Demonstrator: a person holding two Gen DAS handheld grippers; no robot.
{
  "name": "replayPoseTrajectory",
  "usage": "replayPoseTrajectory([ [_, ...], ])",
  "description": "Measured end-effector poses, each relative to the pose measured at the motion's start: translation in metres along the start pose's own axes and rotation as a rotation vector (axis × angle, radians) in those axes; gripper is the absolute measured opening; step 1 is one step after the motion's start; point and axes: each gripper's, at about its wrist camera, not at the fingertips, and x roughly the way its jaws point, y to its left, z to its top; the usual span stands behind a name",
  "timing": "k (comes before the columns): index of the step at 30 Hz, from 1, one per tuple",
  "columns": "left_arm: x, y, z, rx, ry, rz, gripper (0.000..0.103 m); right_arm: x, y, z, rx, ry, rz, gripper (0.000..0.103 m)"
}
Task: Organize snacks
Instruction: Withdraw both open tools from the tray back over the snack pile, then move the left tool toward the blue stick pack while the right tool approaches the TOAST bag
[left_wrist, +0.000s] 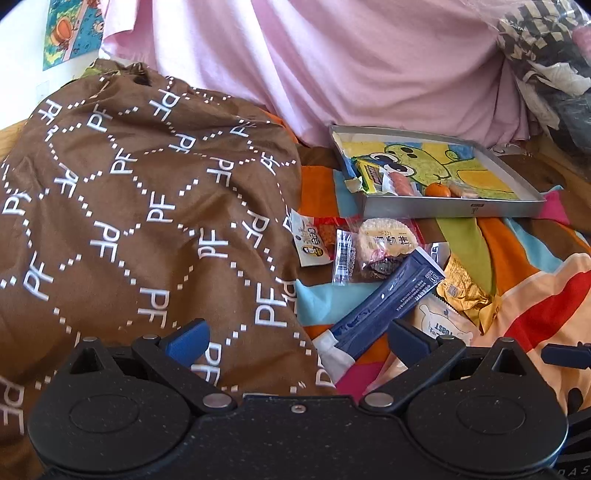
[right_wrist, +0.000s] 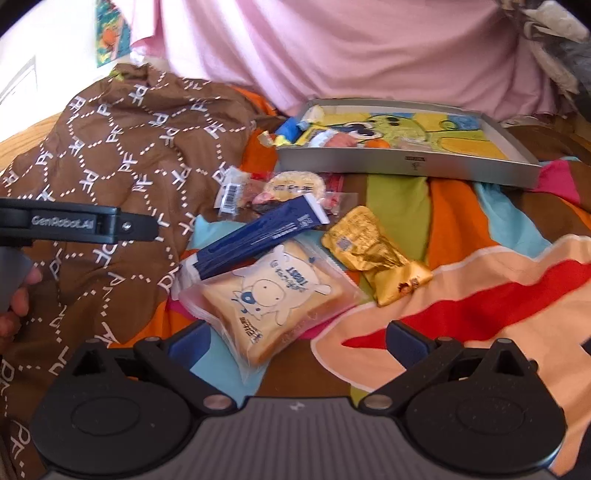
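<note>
Left wrist: tray (left_wrist: 454, 211) holds an orange (left_wrist: 437, 190), perhaps sausages

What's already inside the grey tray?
In the grey tray, at its left end: an orange fruit, a sausage-like snack and a yellow wrapped snack. The rest shows the cartoon frog picture. The near wall hides anything lying low behind it.

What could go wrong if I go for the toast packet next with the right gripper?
The long blue packet lies across a corner of the toast packet, so lifting may drag or flip it. Both sit on soft, rumpled bedding, so the open right gripper could pinch fabric. The tray rests unevenly there and may tip when loaded.
</note>
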Motion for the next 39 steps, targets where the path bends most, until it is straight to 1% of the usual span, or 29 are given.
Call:
replayPoseTrajectory([
  [3,0.007,-0.003,0.008,0.033,-0.034,-0.008,0.102,0.007,0.003,0.006,-0.047,0.008,-0.008,0.103],
  [4,0.010,-0.005,0.012,0.053,-0.051,-0.020,0.102,0.010,0.003,0.008,-0.053,0.015,-0.009,0.103],
  [6,0.016,-0.006,0.016,0.078,-0.061,-0.045,0.102,0.017,0.006,0.011,-0.064,0.030,-0.013,0.103],
  [8,0.025,-0.004,0.019,0.064,-0.046,-0.086,0.102,0.022,0.011,0.013,-0.086,0.041,-0.017,0.103],
  [11,0.039,0.001,0.021,0.012,-0.011,-0.166,0.102,0.027,0.019,0.015,-0.087,0.036,-0.002,0.103],
  [13,0.044,0.003,0.021,0.002,-0.006,-0.188,0.101,0.034,0.025,0.015,-0.072,0.040,0.010,0.103],
  [18,0.050,0.002,0.021,0.049,-0.038,-0.211,0.101,0.057,0.040,0.014,-0.071,0.077,0.005,0.103],
  [20,0.055,0.001,0.020,0.069,-0.035,-0.220,0.101,0.064,0.043,0.015,-0.060,0.087,-0.006,0.103],
  [23,0.059,0.000,0.019,0.063,-0.032,-0.222,0.101,0.073,0.043,0.016,-0.029,0.104,-0.016,0.103],
  [27,0.061,0.002,0.017,0.055,-0.041,-0.232,0.101,0.080,0.042,0.015,-0.025,0.123,-0.062,0.103],
  [30,0.065,0.003,0.016,0.052,-0.020,-0.234,0.101,0.080,0.034,0.012,-0.021,0.132,-0.106,0.103],
  [33,0.067,0.001,0.014,0.056,-0.008,-0.245,0.101,0.074,0.016,0.008,0.000,0.136,-0.155,0.103],
  [37,0.070,-0.005,0.010,0.097,0.000,-0.253,0.101,0.063,-0.004,0.002,0.009,0.145,-0.197,0.103],
  [39,0.072,-0.009,0.008,0.122,0.010,-0.258,0.101,0.057,-0.010,-0.002,0.012,0.138,-0.199,0.103],
])
